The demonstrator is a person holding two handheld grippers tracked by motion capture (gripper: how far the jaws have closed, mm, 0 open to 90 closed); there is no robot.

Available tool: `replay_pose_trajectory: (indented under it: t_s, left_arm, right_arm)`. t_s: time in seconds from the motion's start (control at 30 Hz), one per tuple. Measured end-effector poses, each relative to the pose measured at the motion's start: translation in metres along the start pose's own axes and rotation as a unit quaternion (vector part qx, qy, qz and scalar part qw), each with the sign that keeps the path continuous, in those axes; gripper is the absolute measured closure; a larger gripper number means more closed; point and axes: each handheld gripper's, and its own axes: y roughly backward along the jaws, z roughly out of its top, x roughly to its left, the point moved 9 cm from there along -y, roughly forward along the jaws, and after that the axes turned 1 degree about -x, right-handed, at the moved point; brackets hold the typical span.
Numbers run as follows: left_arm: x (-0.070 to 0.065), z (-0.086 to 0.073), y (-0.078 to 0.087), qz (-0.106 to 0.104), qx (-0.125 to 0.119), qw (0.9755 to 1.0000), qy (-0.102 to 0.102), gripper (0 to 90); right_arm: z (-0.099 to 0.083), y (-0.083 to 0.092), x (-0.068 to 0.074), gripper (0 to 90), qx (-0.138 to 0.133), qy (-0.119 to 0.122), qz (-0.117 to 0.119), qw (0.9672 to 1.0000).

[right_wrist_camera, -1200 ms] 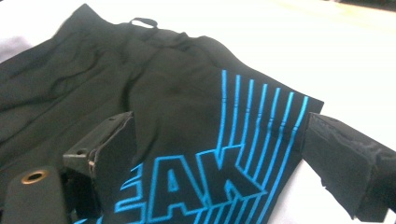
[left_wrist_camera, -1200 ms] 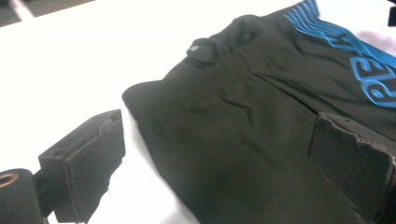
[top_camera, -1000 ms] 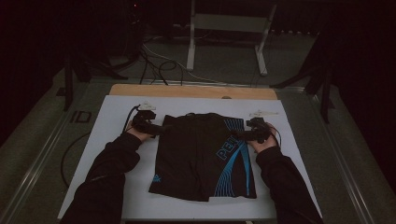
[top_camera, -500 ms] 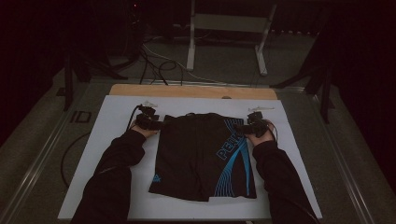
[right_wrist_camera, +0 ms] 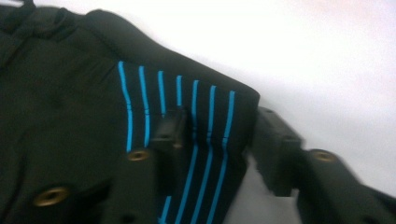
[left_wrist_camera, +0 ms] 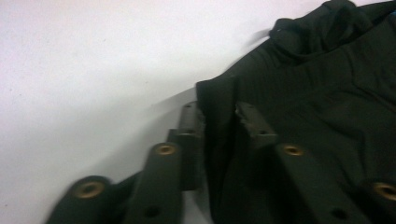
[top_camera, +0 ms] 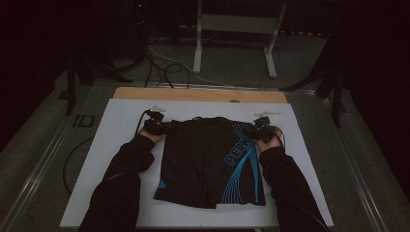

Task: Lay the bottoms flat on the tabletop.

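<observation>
Black stretch shorts (top_camera: 208, 159) with blue stripes and lettering lie flat in the middle of the white table sheet (top_camera: 121, 116), waistband toward the far edge. At the waistband's left corner the left gripper (left_wrist_camera: 219, 122) has its jaws set astride the fabric edge, parted a little. At the striped right corner the right gripper (right_wrist_camera: 219, 140) likewise straddles the cloth, jaws moderately apart. Dark-sleeved forearms (top_camera: 125, 179) reach in from below.
</observation>
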Motion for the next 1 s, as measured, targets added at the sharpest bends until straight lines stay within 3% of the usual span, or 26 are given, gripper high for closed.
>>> replay_pose_trajectory:
  t_s: [0.07, 0.13, 0.2, 0.3, 0.53, 1.0]
  left_arm:
    - [-0.002, 0.001, 0.002, -0.003, -0.005, 1.0000, -0.005, 79.8]
    - [-0.007, 0.005, 0.009, -0.014, -0.018, 0.9997, -0.009, 81.1]
    - [-0.007, 0.006, 0.014, -0.012, -0.020, 0.9996, -0.018, 81.8]
    - [-0.006, 0.009, 0.022, -0.013, -0.024, 0.9994, -0.019, 81.9]
    - [0.004, 0.026, 0.036, 0.008, -0.045, 0.9986, -0.026, 81.8]
    - [0.001, 0.039, 0.024, 0.032, -0.050, 0.9973, -0.045, 81.6]
  right_arm:
    - [0.000, 0.000, 0.001, 62.3, 0.001, 0.004, -0.006, 1.0000]
    - [0.001, 0.003, 0.000, 78.4, -0.001, 0.008, -0.009, 0.9999]
    - [0.003, 0.006, -0.002, 81.8, -0.004, 0.003, 0.001, 1.0000]
    - [0.008, 0.010, -0.003, 82.6, -0.020, -0.010, 0.017, 0.9996]
    - [0.021, 0.010, 0.006, 82.8, -0.039, -0.019, 0.039, 0.9983]
    - [0.039, 0.006, -0.009, 82.7, -0.048, -0.031, 0.012, 0.9983]
